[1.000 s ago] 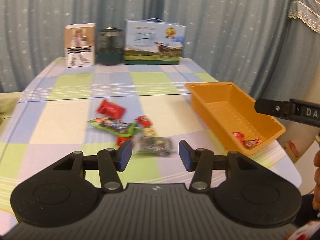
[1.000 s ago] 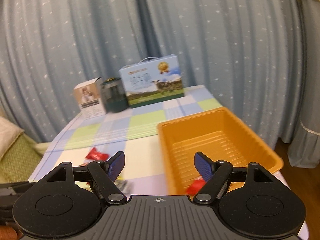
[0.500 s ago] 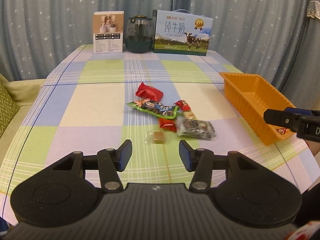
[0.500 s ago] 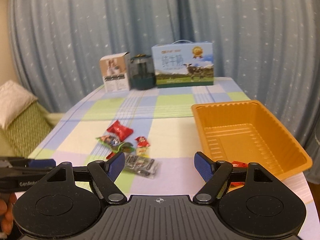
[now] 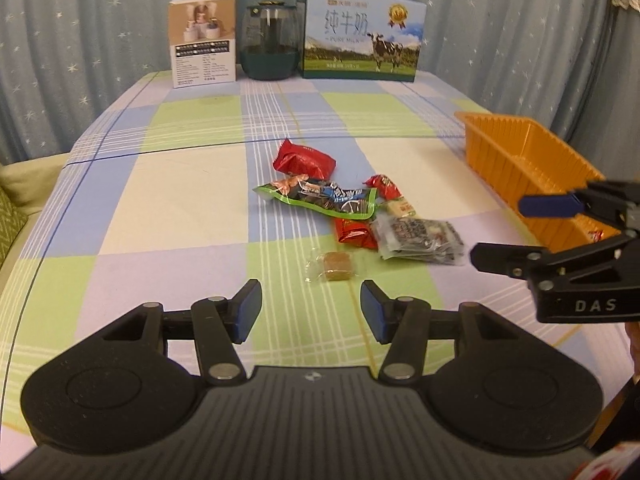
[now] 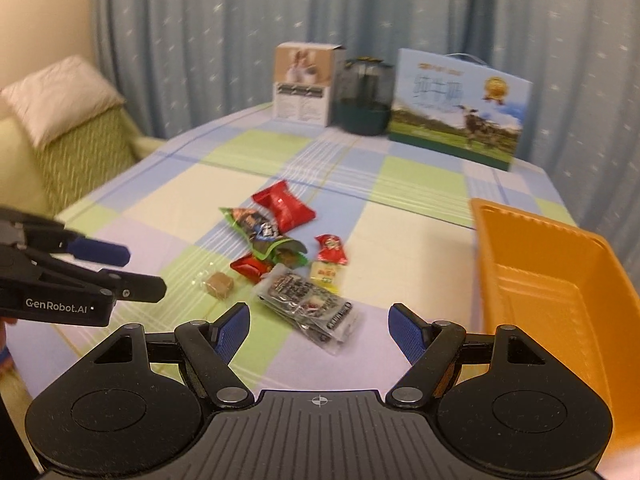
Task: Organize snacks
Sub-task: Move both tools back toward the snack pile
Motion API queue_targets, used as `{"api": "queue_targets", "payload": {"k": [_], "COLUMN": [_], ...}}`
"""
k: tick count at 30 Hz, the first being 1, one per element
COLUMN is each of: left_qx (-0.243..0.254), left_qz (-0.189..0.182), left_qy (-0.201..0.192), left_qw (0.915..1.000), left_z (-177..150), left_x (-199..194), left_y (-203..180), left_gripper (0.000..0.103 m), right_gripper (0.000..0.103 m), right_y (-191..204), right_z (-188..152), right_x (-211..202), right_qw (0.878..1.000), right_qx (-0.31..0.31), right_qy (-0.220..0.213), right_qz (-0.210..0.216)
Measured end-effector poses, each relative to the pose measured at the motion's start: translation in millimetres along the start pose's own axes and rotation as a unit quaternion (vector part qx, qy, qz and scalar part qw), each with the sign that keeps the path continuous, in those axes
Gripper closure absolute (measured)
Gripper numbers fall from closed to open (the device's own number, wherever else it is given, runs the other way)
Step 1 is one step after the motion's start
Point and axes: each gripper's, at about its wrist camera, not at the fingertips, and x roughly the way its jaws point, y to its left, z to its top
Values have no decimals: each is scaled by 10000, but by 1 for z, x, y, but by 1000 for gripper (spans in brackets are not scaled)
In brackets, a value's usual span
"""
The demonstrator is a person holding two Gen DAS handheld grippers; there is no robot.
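Early stage: snack pile (image 5: 352,216) loose on counter (image 5: 192,184), orange tray (image 5: 516,160) holding maybe one red wrapper. Left tongs (image 5: 310,312) and right tongs (image 6: 318,332) wide, empty.

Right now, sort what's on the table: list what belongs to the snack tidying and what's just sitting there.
For the job:
orange tray
red packet
green packet
clear dark packet
small brown sweet
small red packets
yellow-and-red sweet

Just sitting there:
milk carton box
dark glass jar
small white box
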Motion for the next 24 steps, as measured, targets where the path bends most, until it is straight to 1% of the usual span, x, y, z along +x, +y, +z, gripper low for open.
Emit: {"api": "queue_targets", "payload": {"k": [5,8,15,16,17,19,23,24], "left_qx": [94,69,-67,-83,-100,-150,-209,-211], "left_qz": [-48,-70,-115,-112,-107,-98,-85,-86], "left_qy": [55,89,129,127,129,140,125,117], "left_qw": [9999,9999,9998,9998,9998,9997,9997,9997], "left_z": [2,1,-2,-2,-3,-4,-5,-5], "left_x": [19,28,39,40,41,43,43,43], "left_y": [2,5,10,11,12,14,16,16], "left_gripper": [51,51,51,51,51,51,51,51], "right_gripper": [27,27,27,29,36,44,54,54], "right_y": [1,1,-2,-2,-1,-2,-4,-4], "right_z": [6,8,13,13,13,13,13,13], "right_x": [33,51,79,82,85,88,80,76], "right_qw": [9988,9972,9947,9943,9938,9942,9946,9945], "right_qx": [-410,-638,-811,-835,-831,-717,-383,-266], "right_qy": [213,346,538,569,613,663,778,812], "right_qz": [130,171,324,350,407,448,574,613]}}
